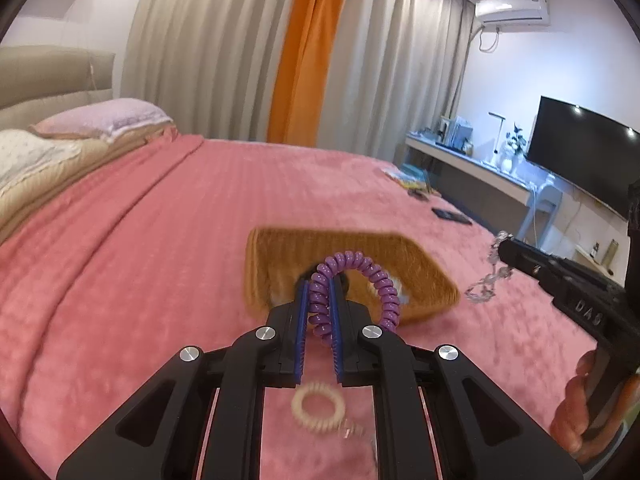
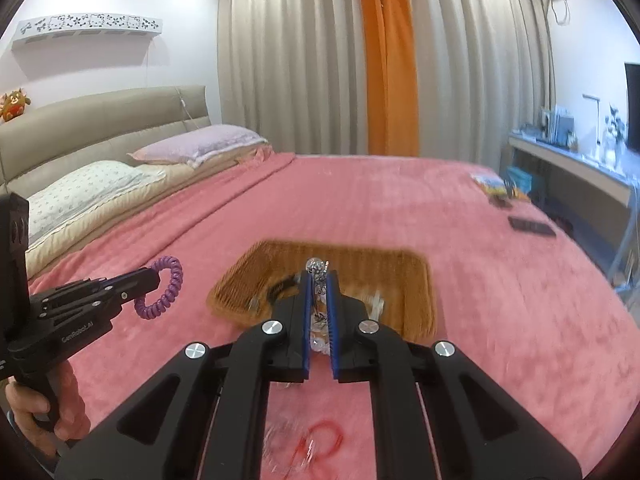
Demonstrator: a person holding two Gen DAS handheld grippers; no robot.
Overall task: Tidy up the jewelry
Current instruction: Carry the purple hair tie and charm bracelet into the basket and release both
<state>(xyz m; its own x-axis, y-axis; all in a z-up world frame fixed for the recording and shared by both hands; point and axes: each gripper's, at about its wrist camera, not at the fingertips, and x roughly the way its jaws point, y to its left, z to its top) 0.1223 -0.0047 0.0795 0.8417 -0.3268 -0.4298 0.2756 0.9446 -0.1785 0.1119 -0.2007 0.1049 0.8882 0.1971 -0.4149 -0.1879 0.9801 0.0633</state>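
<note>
My left gripper (image 1: 319, 286) is shut on a purple spiral hair tie (image 1: 362, 276) and holds it above the near edge of a woven wicker tray (image 1: 420, 264) on the pink bed. In the right wrist view the left gripper (image 2: 154, 276) hangs the purple hair tie (image 2: 162, 288) left of the tray (image 2: 400, 276). My right gripper (image 2: 319, 278) is shut on a clear crystal bead bracelet (image 2: 318, 272) above the tray's near edge. In the left wrist view the right gripper (image 1: 504, 248) dangles the bracelet (image 1: 486, 284) right of the tray.
A cream spiral hair tie (image 1: 318, 406) lies on the pink bedspread (image 1: 160, 260) under my left gripper. A red loop (image 2: 324, 440) lies under my right gripper. A dark phone (image 2: 532, 225) and small items lie at the far right. Pillows (image 2: 196, 146) lie at the left.
</note>
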